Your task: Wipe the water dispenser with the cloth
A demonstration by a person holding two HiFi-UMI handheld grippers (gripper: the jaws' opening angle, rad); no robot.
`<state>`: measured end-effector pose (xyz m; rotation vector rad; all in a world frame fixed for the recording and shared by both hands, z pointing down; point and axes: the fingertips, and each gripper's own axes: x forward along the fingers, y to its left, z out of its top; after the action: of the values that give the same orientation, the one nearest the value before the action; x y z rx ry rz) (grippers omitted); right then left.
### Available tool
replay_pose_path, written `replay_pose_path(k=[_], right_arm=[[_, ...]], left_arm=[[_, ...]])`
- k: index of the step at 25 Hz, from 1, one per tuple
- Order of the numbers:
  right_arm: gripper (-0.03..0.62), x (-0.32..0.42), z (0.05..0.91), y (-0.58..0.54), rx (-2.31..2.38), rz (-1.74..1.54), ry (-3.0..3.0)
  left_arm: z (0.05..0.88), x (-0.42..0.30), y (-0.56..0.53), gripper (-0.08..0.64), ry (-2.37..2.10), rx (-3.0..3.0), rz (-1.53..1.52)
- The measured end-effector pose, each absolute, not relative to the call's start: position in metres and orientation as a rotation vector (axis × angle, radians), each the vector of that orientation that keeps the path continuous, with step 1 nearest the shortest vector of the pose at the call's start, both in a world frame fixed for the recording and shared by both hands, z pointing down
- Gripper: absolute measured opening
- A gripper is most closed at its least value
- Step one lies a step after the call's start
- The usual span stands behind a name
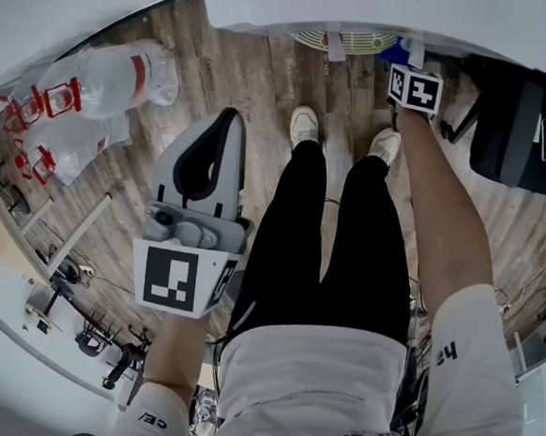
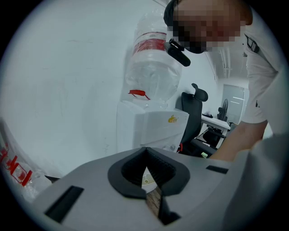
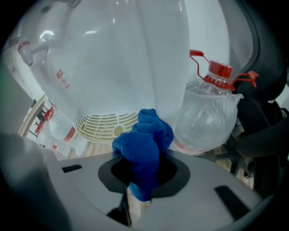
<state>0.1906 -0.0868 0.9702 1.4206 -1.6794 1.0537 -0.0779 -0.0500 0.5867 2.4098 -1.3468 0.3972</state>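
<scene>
The white water dispenser (image 1: 365, 8) fills the top of the head view. In the left gripper view it stands ahead (image 2: 156, 128) with a clear bottle (image 2: 151, 63) on top. My right gripper (image 3: 143, 168) is shut on a bunched blue cloth (image 3: 144, 144), held just in front of the dispenser's white front (image 3: 126, 58) above the cream slotted drip tray (image 3: 106, 126). In the head view only its marker cube (image 1: 415, 87) shows, at the dispenser's foot. My left gripper (image 1: 226, 124) hangs low at my left side, shut and empty (image 2: 146, 152).
Spare water bottles in plastic wrap (image 1: 94, 95) lie on the wood floor at the left. Another red-capped bottle (image 3: 210, 113) stands right of the cloth. A black office chair (image 1: 516, 119) is at the right. My legs and white shoes (image 1: 304, 123) stand before the dispenser.
</scene>
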Motion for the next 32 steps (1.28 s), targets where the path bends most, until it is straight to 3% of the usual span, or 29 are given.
replay_pose_path(k=[16,32], right_arm=[[0.080,0.200,0.948,-0.079,1.349,0.955,-1.764],[0.081,0.192,0.620,-0.004,1.380,0.669,-2.165]], left_arm=[[0.570,-0.072,-0.042,0.018,-1.412,2.387,0.385],[0.446,-0.025,-0.037,0.018,-1.370,2.518,0.238]])
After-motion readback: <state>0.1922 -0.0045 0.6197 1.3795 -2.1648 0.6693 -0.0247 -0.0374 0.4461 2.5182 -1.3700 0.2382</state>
